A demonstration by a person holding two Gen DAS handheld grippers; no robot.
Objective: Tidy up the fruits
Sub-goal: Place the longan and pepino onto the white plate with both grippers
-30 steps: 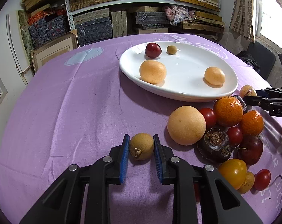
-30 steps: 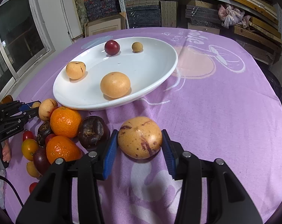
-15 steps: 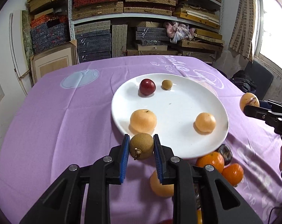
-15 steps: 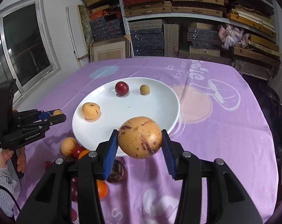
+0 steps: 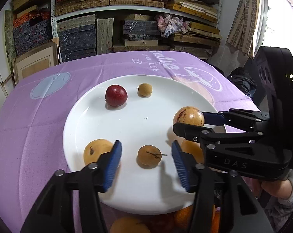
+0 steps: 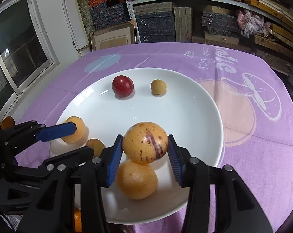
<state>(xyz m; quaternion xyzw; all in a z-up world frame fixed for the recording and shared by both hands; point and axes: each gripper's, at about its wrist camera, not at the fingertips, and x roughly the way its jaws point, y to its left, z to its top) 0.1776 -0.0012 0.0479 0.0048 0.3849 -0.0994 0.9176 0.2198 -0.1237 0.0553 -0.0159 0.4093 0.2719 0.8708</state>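
A white plate [image 5: 138, 124] lies on the purple tablecloth. My left gripper [image 5: 145, 160] is open over the plate's near side; a small brown fruit with a stem [image 5: 148, 155] lies on the plate between its spread fingers. My right gripper [image 6: 144, 151] is shut on a speckled yellow fruit [image 6: 145, 142] and holds it above the plate, over an orange-yellow fruit [image 6: 136, 179]. The same held fruit [image 5: 188, 116] and gripper show at the right of the left wrist view. On the plate are also a red fruit [image 5: 116, 98], a small brown fruit [image 5: 145, 89] and another orange-yellow fruit [image 5: 97, 153].
Orange fruits [image 5: 185, 217] lie on the cloth at the plate's near edge, mostly hidden by the grippers. Shelves of stacked boxes [image 5: 138, 23] stand behind the table. A window [image 6: 16, 48] is at the left in the right wrist view.
My left gripper moved over the plate, opened and let go of the small brown fruit, which now lies on the plate. My right gripper carried the speckled fruit over the plate.
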